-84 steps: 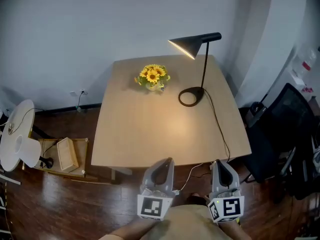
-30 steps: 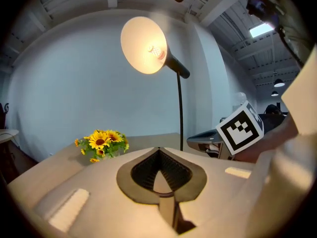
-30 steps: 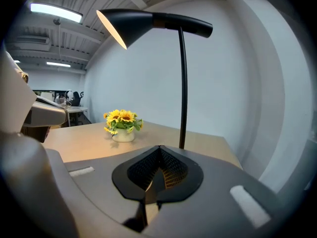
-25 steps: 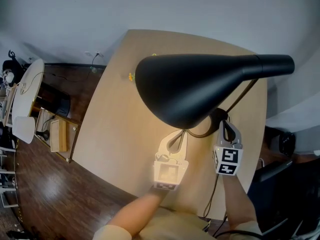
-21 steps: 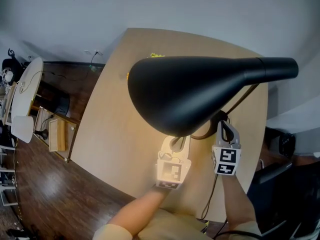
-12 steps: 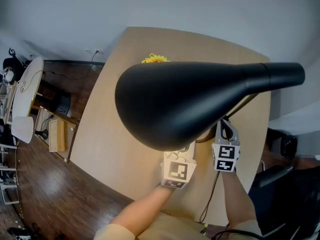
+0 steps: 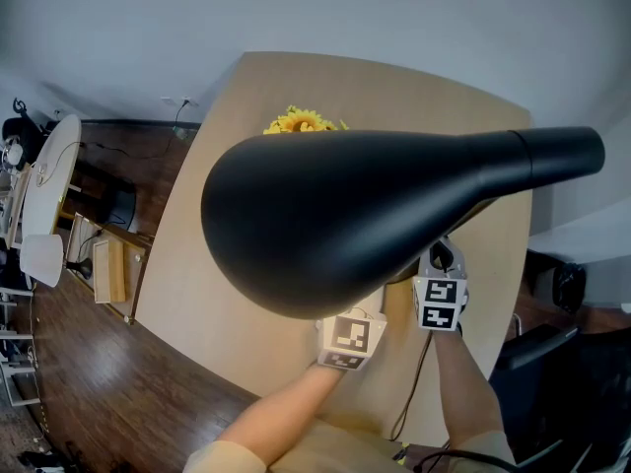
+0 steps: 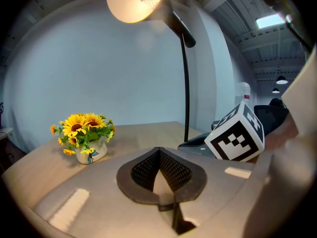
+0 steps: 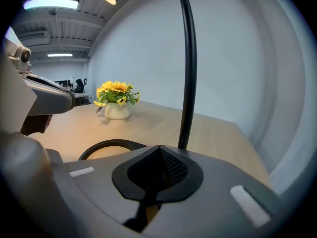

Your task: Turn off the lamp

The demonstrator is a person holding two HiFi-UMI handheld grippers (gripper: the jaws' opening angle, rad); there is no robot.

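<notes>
Lamp point(image 7: 345, 215) lit, shade above table point(image 7: 182, 274); pole at 12 o'clock of right gripper point(image 9: 159, 148). Left gripper point(image 8: 158, 151) at its 9 o'clock. Both grippers' fingers pressed together, empty. Sunflowers point(image 8: 81, 133) at left gripper's 10 o'clock.

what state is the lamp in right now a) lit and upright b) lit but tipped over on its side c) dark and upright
a: in the left gripper view the inside of the shade glows warm, and the stem rises straight up from the table.
</notes>
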